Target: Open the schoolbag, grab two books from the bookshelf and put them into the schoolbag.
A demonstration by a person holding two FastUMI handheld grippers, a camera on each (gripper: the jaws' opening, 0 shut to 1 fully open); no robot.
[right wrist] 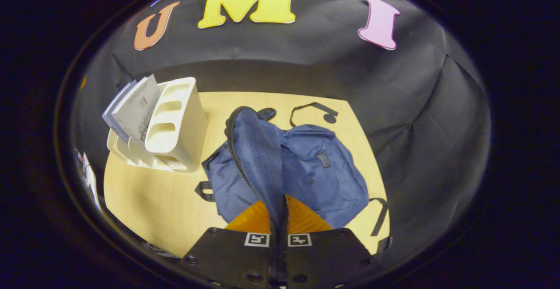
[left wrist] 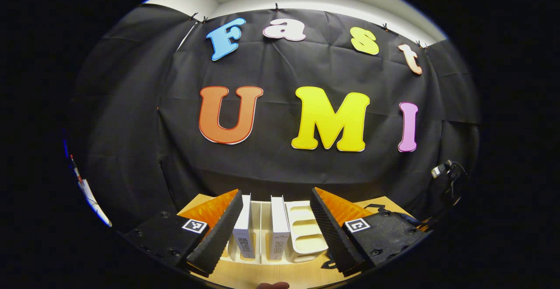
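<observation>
Tabletop: books upright (spines fwd).

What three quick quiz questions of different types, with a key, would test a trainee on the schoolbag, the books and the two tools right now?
1. True or false: the right tool is closed on a flap of the blue schoolbag.
2. Multiple choice: in the left gripper view, the two white books in the cream bookshelf are: A) standing upright between the open fingers of the left tool, B) lying flat on the wooden table, C) inside the schoolbag.
3. Fill in: in the right gripper view, the bookshelf stands to the ___ of the schoolbag.

Key: 1 true; 2 A; 3 left.
</observation>
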